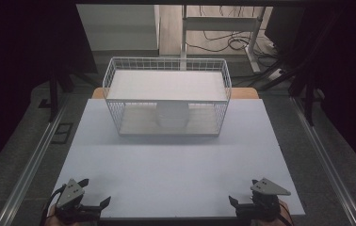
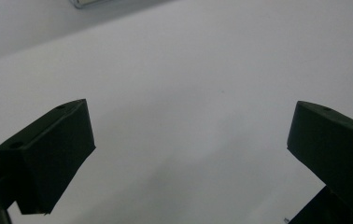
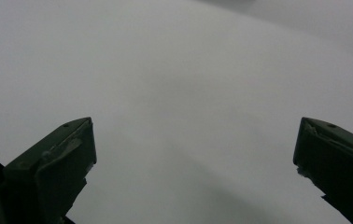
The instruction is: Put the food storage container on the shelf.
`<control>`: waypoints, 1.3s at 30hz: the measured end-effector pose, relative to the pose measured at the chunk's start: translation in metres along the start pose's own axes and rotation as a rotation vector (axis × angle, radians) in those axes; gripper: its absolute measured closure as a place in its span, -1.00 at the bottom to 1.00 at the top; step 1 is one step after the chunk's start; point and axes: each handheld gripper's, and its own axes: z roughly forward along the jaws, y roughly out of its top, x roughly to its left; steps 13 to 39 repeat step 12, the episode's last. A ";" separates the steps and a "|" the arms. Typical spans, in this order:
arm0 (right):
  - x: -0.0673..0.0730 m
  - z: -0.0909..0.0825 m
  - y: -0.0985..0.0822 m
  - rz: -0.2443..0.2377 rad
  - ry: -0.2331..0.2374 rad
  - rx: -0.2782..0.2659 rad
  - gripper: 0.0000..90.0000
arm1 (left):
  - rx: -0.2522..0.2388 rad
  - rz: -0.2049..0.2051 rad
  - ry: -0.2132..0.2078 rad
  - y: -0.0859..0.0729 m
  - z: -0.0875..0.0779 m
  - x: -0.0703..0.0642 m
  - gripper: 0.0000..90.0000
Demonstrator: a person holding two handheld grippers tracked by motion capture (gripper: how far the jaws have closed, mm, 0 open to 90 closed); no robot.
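Our left gripper [image 1: 93,203] at seven o'clock and right gripper [image 1: 242,201] at five o'clock rest at the near edge of the bench [image 1: 176,165], fingers spread wide with nothing between them. The white bowl [image 1: 172,116] sits at twelve o'clock on the lower shelf of the wire rack [image 1: 166,96]. Reaching in, we risk snagging the mesh or shoving the rack backward.

1. This is a lab or test room set up for recording, not a home.
2. Ahead of the tongs a bare white table [image 1: 176,160] holds one wire rack [image 1: 166,96].
3. Metal rails [image 1: 30,162] run along the floor on both sides of the tongs.
4. Well beyond the rack, loose cables [image 1: 223,42] lie around a desk frame [image 1: 223,23].
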 end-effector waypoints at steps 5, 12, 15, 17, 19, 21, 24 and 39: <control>-0.002 -0.001 -0.007 0.022 -0.007 0.019 -1.00 | 0.008 -0.010 0.005 -0.001 0.001 0.001 -1.00; -0.003 0.001 -0.008 0.034 -0.003 0.034 -1.00 | 0.013 -0.032 0.000 -0.001 0.002 0.003 -0.99; -0.003 0.001 -0.008 0.034 -0.003 0.034 -1.00 | 0.013 -0.032 0.000 -0.001 0.002 0.003 -0.99; -0.003 0.001 -0.008 0.034 -0.003 0.034 -1.00 | 0.013 -0.032 0.000 -0.001 0.002 0.003 -0.99; -0.003 0.001 -0.008 0.034 -0.003 0.034 -1.00 | 0.013 -0.032 0.000 -0.001 0.002 0.003 -0.99; -0.003 0.001 -0.008 0.034 -0.003 0.034 -1.00 | 0.013 -0.032 0.000 -0.001 0.002 0.003 -0.99; -0.003 0.001 -0.008 0.034 -0.003 0.034 -1.00 | 0.013 -0.032 0.000 -0.001 0.002 0.003 -0.99; -0.003 0.001 -0.008 0.034 -0.003 0.034 -1.00 | 0.013 -0.032 0.000 -0.001 0.002 0.003 -0.99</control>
